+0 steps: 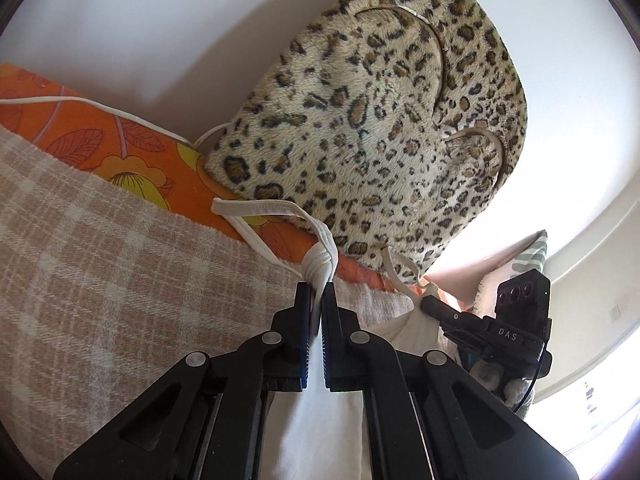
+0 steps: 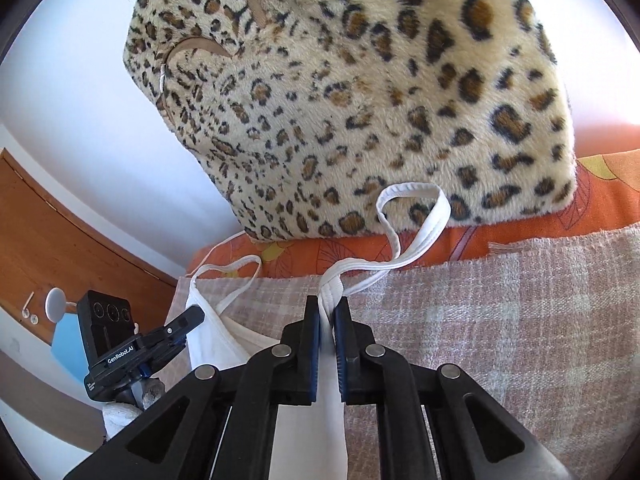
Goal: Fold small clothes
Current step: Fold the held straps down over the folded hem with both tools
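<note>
White camisole point(image 1: 316, 408) was pinched at one strap by each closed gripper, left gripper point(image 1: 317, 292) and right gripper point(image 2: 328, 306); I judged both should keep equal tension, laying it flat on the checked blanket point(image 2: 500, 320) just ahead.

The white garment point(image 1: 320, 432) runs out of the left wrist view's bottom edge, most of it hidden behind the left gripper point(image 1: 316, 304). The leopard-print cushion point(image 2: 340, 92) is cut off at the top, hiding the wall behind it.
</note>
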A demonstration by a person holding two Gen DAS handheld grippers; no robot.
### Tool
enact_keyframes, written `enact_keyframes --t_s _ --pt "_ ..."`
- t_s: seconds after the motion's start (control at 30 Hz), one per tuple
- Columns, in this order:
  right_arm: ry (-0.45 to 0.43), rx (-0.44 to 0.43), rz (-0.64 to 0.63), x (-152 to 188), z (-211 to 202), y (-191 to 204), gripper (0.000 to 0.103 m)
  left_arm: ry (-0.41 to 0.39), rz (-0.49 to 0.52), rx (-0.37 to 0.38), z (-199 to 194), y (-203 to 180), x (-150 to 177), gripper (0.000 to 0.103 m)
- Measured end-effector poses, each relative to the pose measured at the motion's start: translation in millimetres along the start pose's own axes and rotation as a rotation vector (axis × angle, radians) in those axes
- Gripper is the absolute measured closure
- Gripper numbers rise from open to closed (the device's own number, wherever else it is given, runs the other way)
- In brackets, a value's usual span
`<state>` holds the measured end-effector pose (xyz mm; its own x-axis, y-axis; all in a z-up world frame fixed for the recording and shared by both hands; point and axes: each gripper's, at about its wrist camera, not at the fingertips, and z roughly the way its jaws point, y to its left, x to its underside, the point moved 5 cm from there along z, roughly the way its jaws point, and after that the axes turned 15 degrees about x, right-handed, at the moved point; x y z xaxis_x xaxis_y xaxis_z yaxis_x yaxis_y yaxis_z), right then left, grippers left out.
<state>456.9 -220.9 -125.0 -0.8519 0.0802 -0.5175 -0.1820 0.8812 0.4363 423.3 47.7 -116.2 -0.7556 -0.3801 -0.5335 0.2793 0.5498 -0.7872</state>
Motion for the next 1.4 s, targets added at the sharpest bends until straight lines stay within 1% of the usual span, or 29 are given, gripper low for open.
enact_keyframes --t_s 0.07,0.23,0.3,0.33,0.37,0.43,0.47,0.5,0.53,0.57,0.6,0.7,0.77,0.83,0.9,0.97,1.03,1.07,1.1,1.17,1.2,1.23,1.3,1.33,1.4 --pt "-0.015 -0.005 -0.01 0 -12 5 0.098 -0.008 0.025 0.009 -7 -12 0 0.1" --pt "-0.041 -0.023 -0.026 8 -43 14 0.098 -0.019 0.075 0.002 -29 -40 2 0.1" --pt "-0.05 -0.029 -0.033 12 -53 22 0.098 0.007 0.104 -0.019 -30 -47 8 0.1" --pt "-0.052 -0.019 -0.042 15 -56 23 0.098 0.021 0.097 -0.017 -29 -45 11 0.1" --pt "-0.049 0.003 -0.053 18 -57 24 0.098 0.032 0.08 -0.01 -27 -41 14 0.1" --pt "-0.028 0.046 -0.06 22 -52 21 0.098 0.013 0.054 -0.04 -26 -30 15 0.1" --pt "-0.022 0.057 -0.065 23 -47 20 0.098 0.001 0.05 -0.055 -25 -24 14 0.098" --pt "-0.02 0.076 -0.065 23 -42 18 0.098 0.0 0.038 -0.07 -23 -18 13 0.091" --pt "-0.015 0.091 -0.062 22 -35 15 0.098 0.005 0.015 -0.073 -19 -11 11 0.087" --pt "-0.011 0.098 -0.054 21 -30 11 0.098 0.022 -0.024 -0.064 -14 -3 9 0.078" --pt "-0.007 0.101 -0.044 19 -24 8 0.098 0.034 -0.06 -0.048 -9 5 8 0.075" --pt "0.004 0.119 -0.029 13 -9 -4 0.098 0.065 -0.107 -0.06 7 22 3 0.073" --pt "0.015 0.123 -0.026 9 0 -10 0.098 0.084 -0.134 -0.049 20 31 1 0.07" --pt "0.03 0.123 -0.032 8 8 -14 0.098 0.102 -0.188 -0.033 34 41 0 0.069" --pt "0.044 0.13 -0.039 6 18 -16 0.095 0.101 -0.256 -0.006 45 50 -1 0.069" --pt "0.061 0.134 -0.037 6 26 -18 0.091 0.075 -0.284 0.012 49 53 -7 0.069" --pt "0.081 0.136 -0.022 5 33 -21 0.081 0.047 -0.289 0.03 50 53 -9 0.073" --pt "0.085 0.134 -0.016 4 35 -23 0.08 0.054 -0.272 0.028 52 51 -8 0.08" --pt "0.089 0.128 -0.01 4 36 -24 0.079 0.065 -0.238 0.023 53 47 -7 0.095" --pt "0.097 0.114 -0.004 4 38 -24 0.077 0.059 -0.181 0.001 53 40 -6 0.095" --pt "0.097 0.114 -0.007 4 39 -24 0.078 0.049 -0.178 0.003 51 39 -7 0.095" --pt "0.089 0.123 -0.014 4 38 -23 0.085 0.034 -0.189 0.008 48 39 -9 0.095" --pt "0.068 0.142 -0.035 3 34 -21 0.096 0.003 -0.197 0.015 40 36 -12 0.095" --pt "0.058 0.139 -0.039 3 31 -18 0.097 -0.003 -0.181 0.009 37 31 -14 0.095" --pt "0.035 0.138 -0.045 3 23 -13 0.098 -0.004 -0.14 0.002 29 20 -16 0.096"
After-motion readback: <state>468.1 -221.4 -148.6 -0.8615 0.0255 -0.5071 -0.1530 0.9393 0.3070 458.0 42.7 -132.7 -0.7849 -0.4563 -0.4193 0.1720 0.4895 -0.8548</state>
